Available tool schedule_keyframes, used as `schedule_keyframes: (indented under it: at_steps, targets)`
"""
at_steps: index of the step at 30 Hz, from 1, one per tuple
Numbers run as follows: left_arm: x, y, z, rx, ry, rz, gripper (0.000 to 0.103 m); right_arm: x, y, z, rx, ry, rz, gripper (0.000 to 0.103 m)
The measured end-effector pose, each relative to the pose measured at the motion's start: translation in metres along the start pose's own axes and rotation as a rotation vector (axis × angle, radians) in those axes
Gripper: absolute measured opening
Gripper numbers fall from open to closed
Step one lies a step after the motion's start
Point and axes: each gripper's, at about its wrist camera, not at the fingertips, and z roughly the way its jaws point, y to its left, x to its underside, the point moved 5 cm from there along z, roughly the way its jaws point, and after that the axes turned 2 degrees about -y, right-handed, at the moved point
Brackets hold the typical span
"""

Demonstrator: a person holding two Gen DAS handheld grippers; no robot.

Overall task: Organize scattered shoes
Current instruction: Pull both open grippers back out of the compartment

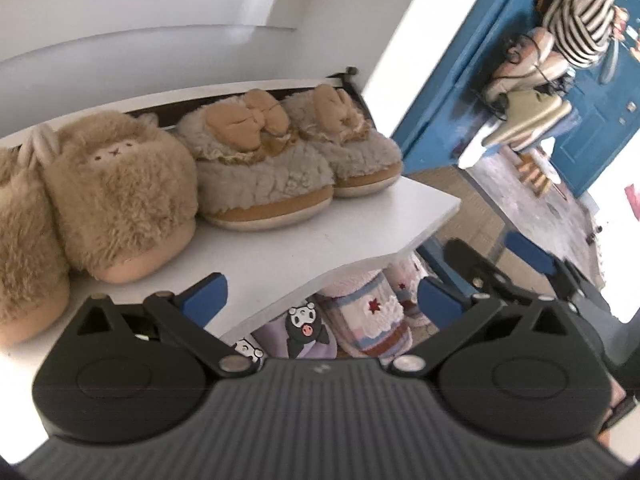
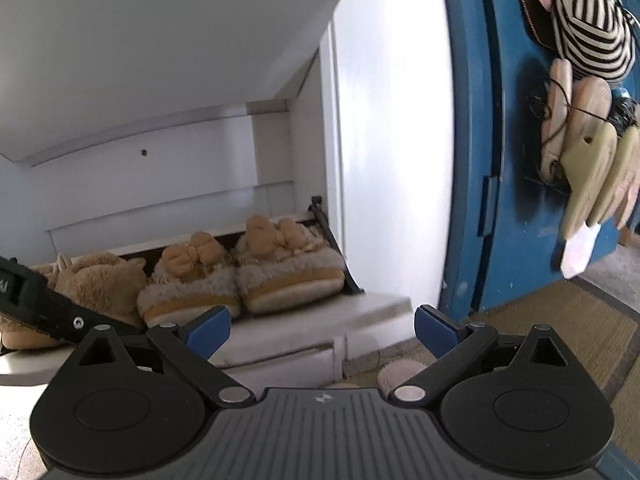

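Two pairs of fluffy slippers stand side by side on a white shelf (image 1: 360,216). The tan furry pair with a small face (image 1: 116,184) is at the left. The grey-beige pair with tan bows (image 1: 272,160) is at the right; it also shows in the right wrist view (image 2: 240,276). My left gripper (image 1: 320,296) is open and empty, in front of the shelf edge. My right gripper (image 2: 322,328) is open and empty, lower and further right. It shows in the left wrist view (image 1: 532,260).
Below the shelf are purple cartoon slippers (image 1: 296,332) and knitted striped slippers with red stars (image 1: 372,312). A blue door (image 2: 504,160) stands at the right with hanging shoes (image 2: 584,152) and a striped garment (image 2: 592,20). A pale slipper (image 2: 400,374) lies on the woven mat.
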Motion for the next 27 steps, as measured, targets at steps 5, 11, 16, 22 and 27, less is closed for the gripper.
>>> schedule_keyframes:
  at_steps: [5,11,16,22,27]
  targets:
    - [-0.002,0.011,0.002,-0.061,-0.016,-0.029,0.103,0.001,0.005,-0.008,-0.029,-0.027,0.051,0.103]
    - [-0.005,0.029,-0.003,-0.141,-0.036,-0.067,0.103,0.0,0.018,-0.006,-0.006,-0.016,0.043,0.103]
    - [-0.004,0.034,-0.015,-0.138,-0.056,-0.069,0.103,0.003,0.033,-0.012,0.039,0.013,0.031,0.103]
    - [0.0,0.04,-0.03,-0.117,-0.059,-0.072,0.103,-0.001,0.051,-0.035,0.102,0.013,0.037,0.103]
    - [0.003,0.047,-0.04,-0.079,-0.061,-0.086,0.103,-0.012,0.072,-0.055,0.153,0.003,0.022,0.103]
